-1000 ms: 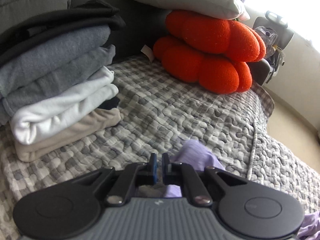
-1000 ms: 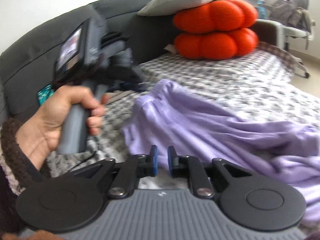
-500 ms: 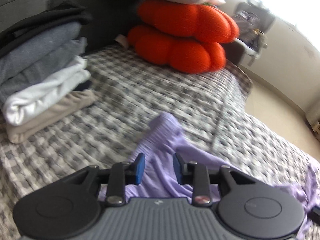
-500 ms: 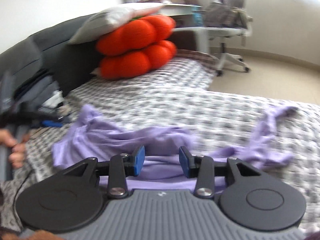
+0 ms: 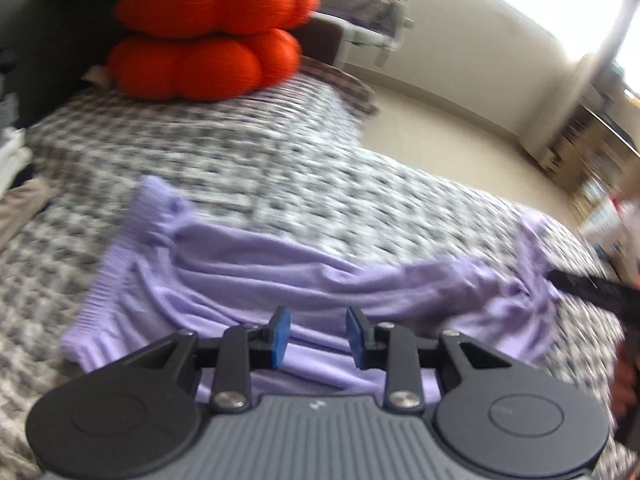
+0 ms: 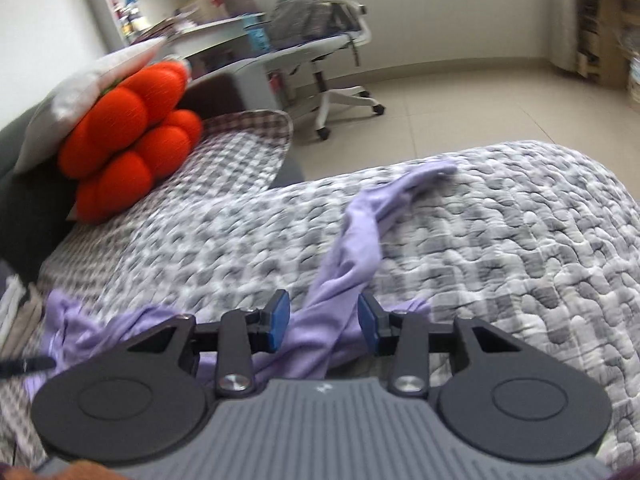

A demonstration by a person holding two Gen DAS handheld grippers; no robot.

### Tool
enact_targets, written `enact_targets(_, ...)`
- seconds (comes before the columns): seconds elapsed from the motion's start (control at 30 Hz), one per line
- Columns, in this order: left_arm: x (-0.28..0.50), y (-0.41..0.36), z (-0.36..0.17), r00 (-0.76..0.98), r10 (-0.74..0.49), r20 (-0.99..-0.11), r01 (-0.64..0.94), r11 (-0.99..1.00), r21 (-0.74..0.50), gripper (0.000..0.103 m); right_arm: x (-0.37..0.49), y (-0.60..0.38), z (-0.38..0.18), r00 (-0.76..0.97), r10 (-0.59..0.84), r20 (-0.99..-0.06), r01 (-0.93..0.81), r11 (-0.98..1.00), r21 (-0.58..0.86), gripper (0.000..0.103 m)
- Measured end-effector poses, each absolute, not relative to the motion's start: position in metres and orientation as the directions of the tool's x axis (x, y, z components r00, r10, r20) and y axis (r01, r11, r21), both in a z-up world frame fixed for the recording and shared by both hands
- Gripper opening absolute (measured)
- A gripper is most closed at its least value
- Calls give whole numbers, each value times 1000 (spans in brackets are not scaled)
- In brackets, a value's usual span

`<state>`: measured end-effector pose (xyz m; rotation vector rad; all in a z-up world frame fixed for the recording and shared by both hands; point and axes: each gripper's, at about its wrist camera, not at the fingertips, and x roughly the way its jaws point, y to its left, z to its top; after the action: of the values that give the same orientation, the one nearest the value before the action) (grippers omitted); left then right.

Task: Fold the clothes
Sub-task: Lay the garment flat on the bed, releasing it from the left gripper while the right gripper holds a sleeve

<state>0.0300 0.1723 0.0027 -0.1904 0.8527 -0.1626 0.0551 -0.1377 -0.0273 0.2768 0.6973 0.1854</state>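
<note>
Lilac garment (image 5: 256,276) spread in loose wrinkles across a bed (image 5: 248,168) covered by a grey-and-white checked quilt, ribbed waistband end toward the left of the left wrist view, a long twisted strip trailing off to the right. Left gripper (image 5: 318,334) poised low over the nearer edge of the cloth, blue pads (image 5: 280,336) standing apart, nothing pinched between them, fabric visible through the gap. Right gripper (image 6: 323,326) likewise released, blue pads (image 6: 279,322) parted on either side of a narrow lilac strip that runs away across the quilt toward the far edge of the bed; whether the pads brush the cloth, not possible to tell. Dark tip of the right gripper seen at the right edge of the left wrist view, close to the bunched far end of the garment, contact unclear through the blur. Two orange lobed cushions (image 5: 208,40) stacked at the head of the bed, topped by a pale pillow (image 6: 96,76). Edge of a pile of folded clothes (image 5: 16,184) glimpsed at far left. White office chair (image 6: 320,40) and a desk on the tiled floor (image 6: 480,92) beyond the bed. Much of both views smeared by motion.
</note>
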Motion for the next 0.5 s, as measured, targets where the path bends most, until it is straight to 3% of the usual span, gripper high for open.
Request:
enact_targets(0.2, 26, 143, -6, 559, -365, -745, 233, 931, -281, 31, 68, -147, -35, 762, 268, -590, -23, 921, 389, 40)
enact_targets(0.33, 21, 127, -13, 522, -386, -760, 312, 916, -251, 31, 72, -145, -41, 757, 259, -600, -12, 923, 384, 8)
enact_targets(0.5, 18, 121, -17, 512, -395, -763, 366, 904, -222, 32, 61, -151, -27, 795, 237, -558, -6, 923, 384, 6)
